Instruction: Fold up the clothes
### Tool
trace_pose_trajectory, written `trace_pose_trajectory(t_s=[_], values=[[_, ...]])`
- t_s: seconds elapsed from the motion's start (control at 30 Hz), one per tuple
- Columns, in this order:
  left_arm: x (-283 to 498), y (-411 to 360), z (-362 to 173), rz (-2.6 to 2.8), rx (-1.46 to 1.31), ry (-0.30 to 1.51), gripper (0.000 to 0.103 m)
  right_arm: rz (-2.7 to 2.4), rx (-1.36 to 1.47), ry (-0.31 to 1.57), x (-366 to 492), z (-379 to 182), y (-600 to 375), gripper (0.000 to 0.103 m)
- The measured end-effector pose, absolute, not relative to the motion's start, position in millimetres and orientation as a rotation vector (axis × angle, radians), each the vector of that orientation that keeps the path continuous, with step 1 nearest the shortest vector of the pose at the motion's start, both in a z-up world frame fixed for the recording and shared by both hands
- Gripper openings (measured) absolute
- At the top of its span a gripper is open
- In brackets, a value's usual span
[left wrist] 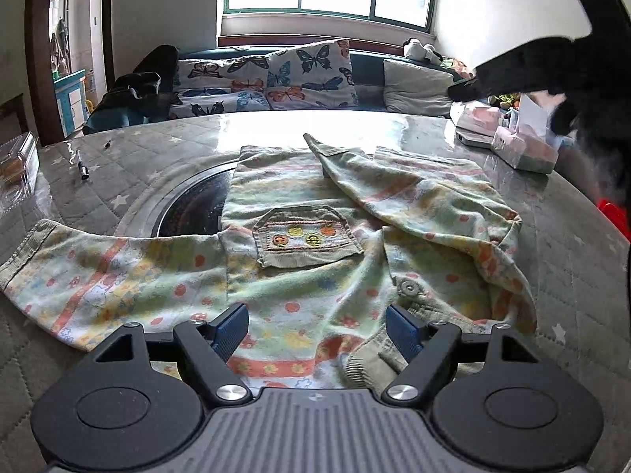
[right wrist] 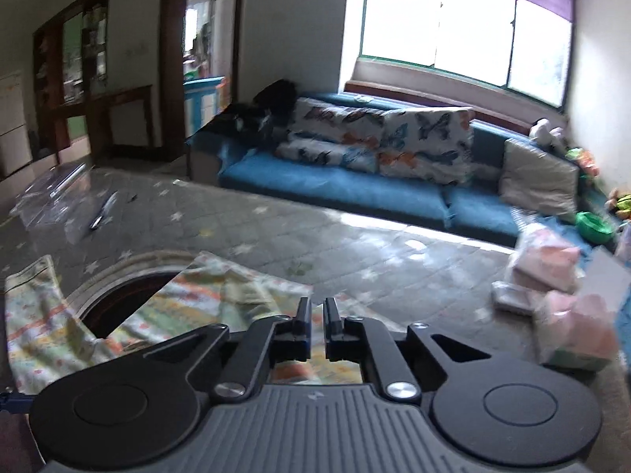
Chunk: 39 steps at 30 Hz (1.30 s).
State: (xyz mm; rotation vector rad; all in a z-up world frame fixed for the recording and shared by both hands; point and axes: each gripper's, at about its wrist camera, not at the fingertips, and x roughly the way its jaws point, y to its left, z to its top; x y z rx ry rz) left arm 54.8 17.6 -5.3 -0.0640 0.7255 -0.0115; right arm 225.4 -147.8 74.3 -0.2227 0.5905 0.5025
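The small pastel floral knit garment (left wrist: 315, 236) lies spread on the grey quilted star-print table (left wrist: 118, 165), one sleeve crossed over its front. Judged soft, light and limp; grip at hems or ribbed cuffs. The left gripper (left wrist: 317, 329) hovers over its near edge, fingers spread; the right gripper (right wrist: 317, 311) is raised, nearly pressed together, holding nothing.

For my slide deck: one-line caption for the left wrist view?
Open left gripper poised over a floral child's garment spread on the round table.

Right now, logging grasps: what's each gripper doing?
Left gripper: open, above the garment, holding nothing.
Right gripper: nearly shut, nothing visibly held.
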Motion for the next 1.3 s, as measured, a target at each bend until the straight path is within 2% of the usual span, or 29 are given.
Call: trace_pose_trajectory(t_s=[0.13,0.2,0.53,0.63,0.7,0.97,1.3], values=[[54.0,13.6,-6.1,-0.017,-0.058,0.733,0.083,0.562,-0.225,0.631,234.2,57.2,-120.9,0.013],[54.6,12.7,-7.9,-0.022,-0.057,0.742,0.083,0.590,-0.233,0.648,238.8,48.5,-104.5,0.027],[60.3,13.7,-14.5,-0.056,-0.078,0.765,0.085,0.617,-0.310,0.722,279.0,8.9,-34.0,0.032],[60.5,13.9,-15.0,-0.064,-0.081,0.764,0.087,0.588,-0.335,0.733,286.6,-4.1,-25.6,0.030],[60.2,14.5,-13.9,-0.060,-0.081,0.761,0.087,0.567,-0.336,0.732,286.9,-7.0,-27.0,0.006],[58.6,17.5,-7.9,-0.031,-0.076,0.743,0.087,0.527,-0.282,0.618,261.5,29.9,-69.4,0.003],[58.7,10.6,1.6,-0.016,-0.050,0.715,0.089,0.396,-0.201,0.470,201.9,101.1,-189.8,0.003]])
